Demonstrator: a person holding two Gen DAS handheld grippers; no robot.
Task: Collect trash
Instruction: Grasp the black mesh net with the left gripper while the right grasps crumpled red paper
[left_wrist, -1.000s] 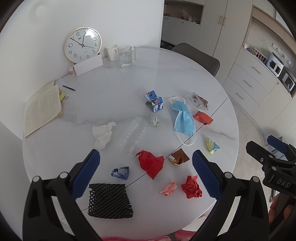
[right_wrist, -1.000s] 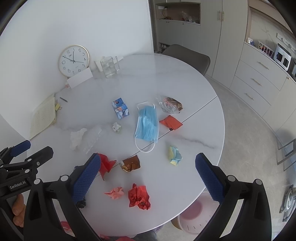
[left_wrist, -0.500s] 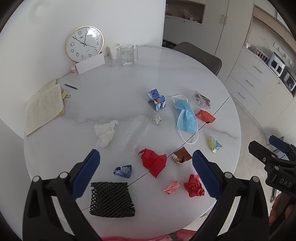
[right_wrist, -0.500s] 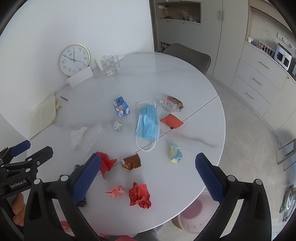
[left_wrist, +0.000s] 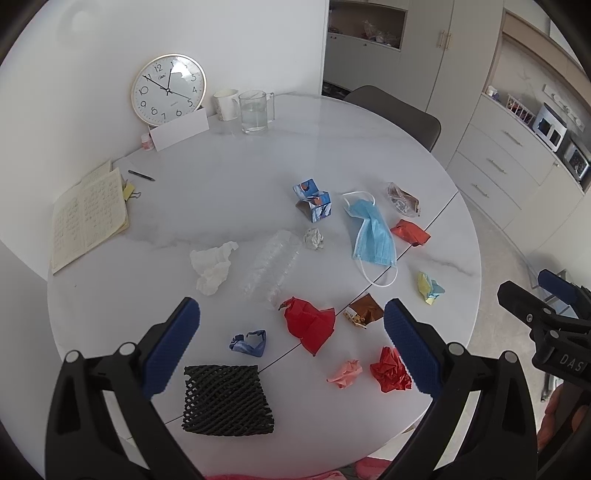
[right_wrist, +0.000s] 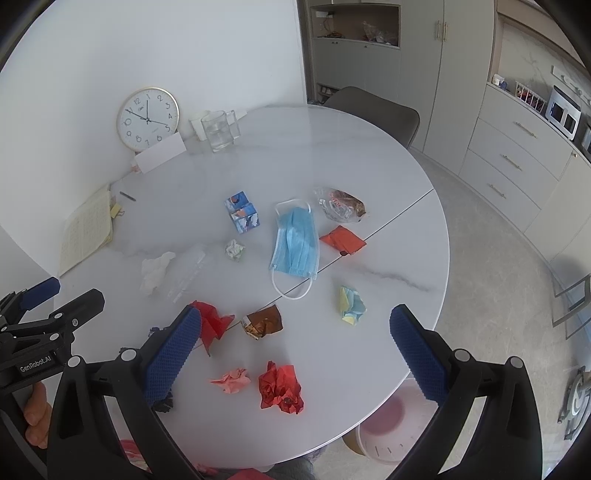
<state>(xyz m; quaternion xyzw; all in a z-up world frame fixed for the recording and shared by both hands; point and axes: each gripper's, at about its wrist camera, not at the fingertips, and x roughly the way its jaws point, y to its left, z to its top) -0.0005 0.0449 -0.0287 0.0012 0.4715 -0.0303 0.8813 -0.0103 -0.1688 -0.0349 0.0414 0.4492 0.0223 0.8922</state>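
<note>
Trash lies scattered over a round white marble table (left_wrist: 258, 155). In the left wrist view I see a black foam net (left_wrist: 226, 399), a blue scrap (left_wrist: 249, 342), a red paper sheet (left_wrist: 311, 324), a crushed clear bottle (left_wrist: 271, 263), a white tissue (left_wrist: 213, 266) and a blue face mask (left_wrist: 372, 233). The right wrist view shows a red crumpled ball (right_wrist: 280, 387), a pink wad (right_wrist: 232, 380), a brown wrapper (right_wrist: 263, 320) and a yellow-blue wad (right_wrist: 352, 305). My left gripper (left_wrist: 291, 341) and right gripper (right_wrist: 295, 347) both hover open above the near edge, holding nothing.
A clock (left_wrist: 168, 93), a white card, a mug and a glass pitcher (left_wrist: 254, 111) stand at the far edge. An open notebook (left_wrist: 88, 218) and pen lie at the left. A pinkish bin (right_wrist: 391, 424) sits on the floor under the table's near right edge. A chair (right_wrist: 373, 110) stands behind.
Both grippers have drifted slightly, so the table shifts a little in view. The jaws stay open and no trash has moved.
</note>
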